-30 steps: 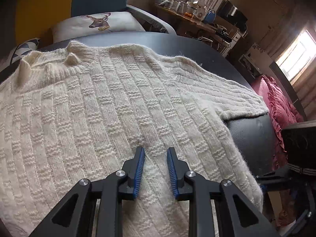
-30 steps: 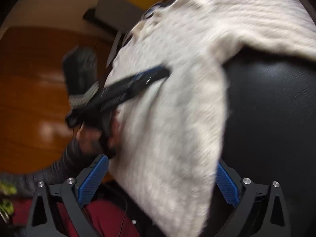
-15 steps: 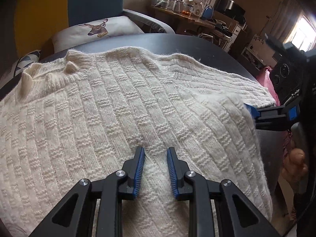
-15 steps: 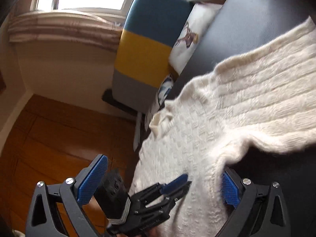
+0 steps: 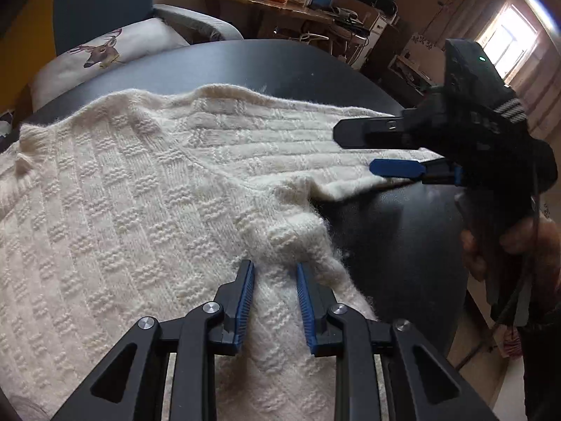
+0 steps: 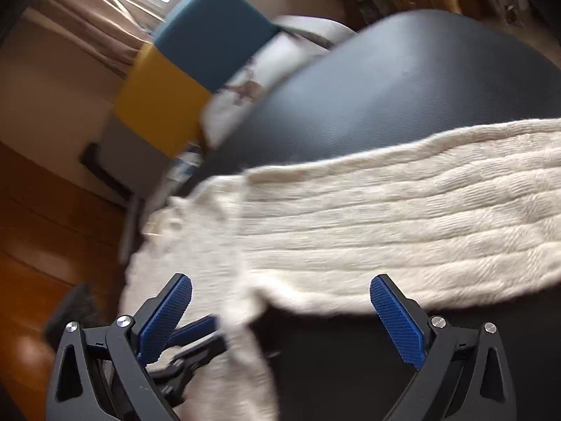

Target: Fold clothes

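A cream knitted sweater (image 5: 122, 217) lies spread on a black round table (image 5: 403, 231). Its right sleeve (image 5: 315, 144) stretches out to the right across the table; it also shows in the right wrist view (image 6: 403, 224). My left gripper (image 5: 275, 273) is partly closed around a bunched fold of the sweater near the armpit. My right gripper (image 6: 280, 298) is wide open, hovering over the lower edge of the sleeve and holding nothing. It also shows in the left wrist view (image 5: 378, 149), with one finger above the sleeve end.
A blue and yellow armchair (image 6: 196, 56) with a deer cushion (image 5: 105, 49) stands behind the table. A cluttered wooden side table (image 5: 287, 3) is at the back. Bare black table surface (image 6: 420, 80) lies beyond the sleeve. Wooden floor (image 6: 35, 245) is at the left.
My left gripper has slid right to the sweater's armpit and bunched the knit. My right gripper has swung up from the hanging hem to the outstretched sleeve.
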Available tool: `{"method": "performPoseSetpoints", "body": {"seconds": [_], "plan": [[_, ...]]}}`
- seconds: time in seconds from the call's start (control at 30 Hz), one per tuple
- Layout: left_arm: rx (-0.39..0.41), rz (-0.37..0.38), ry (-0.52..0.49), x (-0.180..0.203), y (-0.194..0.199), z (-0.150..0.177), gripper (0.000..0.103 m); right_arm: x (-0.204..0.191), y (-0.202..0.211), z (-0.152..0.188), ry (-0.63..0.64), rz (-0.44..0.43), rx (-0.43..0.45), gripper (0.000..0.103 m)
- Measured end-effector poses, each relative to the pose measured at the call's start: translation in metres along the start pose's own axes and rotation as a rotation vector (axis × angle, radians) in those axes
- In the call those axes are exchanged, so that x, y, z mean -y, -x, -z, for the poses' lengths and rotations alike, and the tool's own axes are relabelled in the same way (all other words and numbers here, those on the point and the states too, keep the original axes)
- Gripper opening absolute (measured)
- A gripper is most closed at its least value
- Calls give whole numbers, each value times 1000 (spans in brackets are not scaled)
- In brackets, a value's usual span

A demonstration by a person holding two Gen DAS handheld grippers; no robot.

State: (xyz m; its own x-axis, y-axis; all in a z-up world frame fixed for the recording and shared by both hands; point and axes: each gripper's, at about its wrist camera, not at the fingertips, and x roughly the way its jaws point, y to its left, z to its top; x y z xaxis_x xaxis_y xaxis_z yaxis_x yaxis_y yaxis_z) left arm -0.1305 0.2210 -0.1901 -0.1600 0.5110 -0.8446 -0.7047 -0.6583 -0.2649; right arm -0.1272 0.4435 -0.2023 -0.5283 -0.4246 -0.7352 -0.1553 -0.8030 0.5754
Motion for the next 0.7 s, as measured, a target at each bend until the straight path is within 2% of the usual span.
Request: {"method": "performPoseSetpoints", "body": {"seconds": [0.07, 0.3, 0.43, 0.47, 0.6, 0.7], "plan": [[-2, -8, -19, 4, -4, 3, 24, 10, -10, -5, 17, 97, -17, 103], [-1, 15, 36, -2, -5, -1, 25, 14, -12, -9, 92, 179, 10, 103], [55, 34, 148, -13, 23, 2, 25, 1, -8, -7, 124, 249, 7, 103], [72, 35, 167, -16, 32, 6, 25, -7, -3, -4, 139, 245, 22, 103], [117, 3, 264, -36, 63, 36, 25, -58, 1, 14, 229, 138, 46, 103], [129, -39, 362, -58, 85, 73, 25, -96, -15, 35, 303, 74, -5, 103]]}}
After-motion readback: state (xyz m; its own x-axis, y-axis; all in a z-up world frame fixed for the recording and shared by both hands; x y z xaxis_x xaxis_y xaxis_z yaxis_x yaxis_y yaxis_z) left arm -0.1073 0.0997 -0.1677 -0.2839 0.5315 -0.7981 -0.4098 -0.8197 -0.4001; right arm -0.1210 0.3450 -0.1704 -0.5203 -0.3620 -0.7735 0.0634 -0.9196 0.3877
